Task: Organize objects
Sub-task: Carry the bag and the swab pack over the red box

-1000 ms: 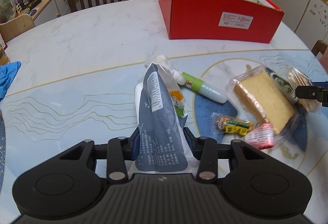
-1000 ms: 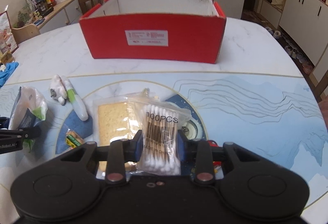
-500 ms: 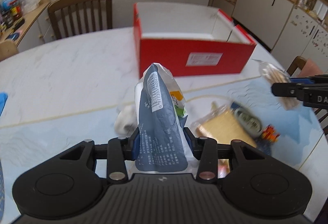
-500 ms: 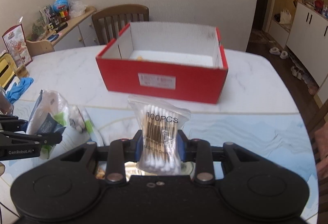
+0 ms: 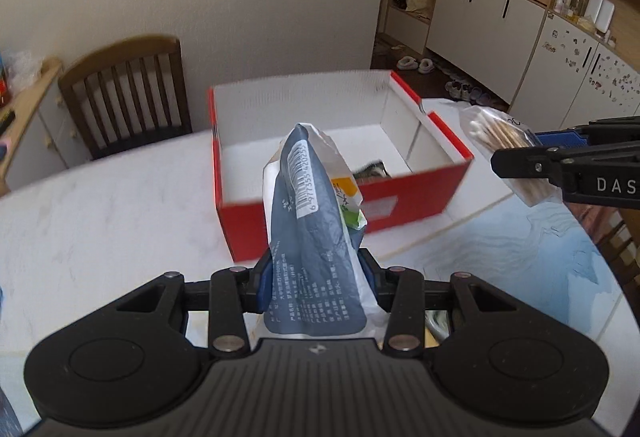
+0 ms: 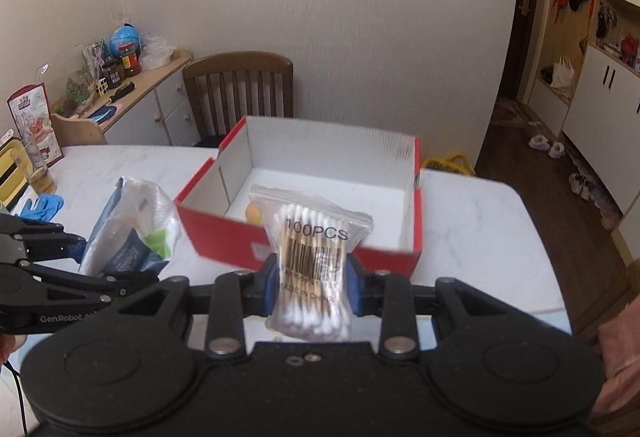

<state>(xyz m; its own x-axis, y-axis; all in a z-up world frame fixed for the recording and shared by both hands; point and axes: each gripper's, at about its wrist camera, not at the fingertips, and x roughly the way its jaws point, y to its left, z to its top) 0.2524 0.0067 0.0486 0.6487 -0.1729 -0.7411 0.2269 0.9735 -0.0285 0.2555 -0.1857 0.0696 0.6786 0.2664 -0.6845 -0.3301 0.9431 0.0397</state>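
Left wrist view: the left gripper (image 5: pixel 312 279) clamps a grey pouch (image 5: pixel 312 237) before the red box (image 5: pixel 400 205), hiding its front wall. Right gripper (image 6: pixel 311 279) pinches a swab bag (image 6: pixel 314 261) printed "100PCS", "MADE IN CHINA". A chair (image 6: pixel 240 93) stands behind the table (image 6: pixel 480 229).

Blue-grey packet (image 5: pixel 316 233) between clamped jaws, before open red box (image 5: pixel 400 205).
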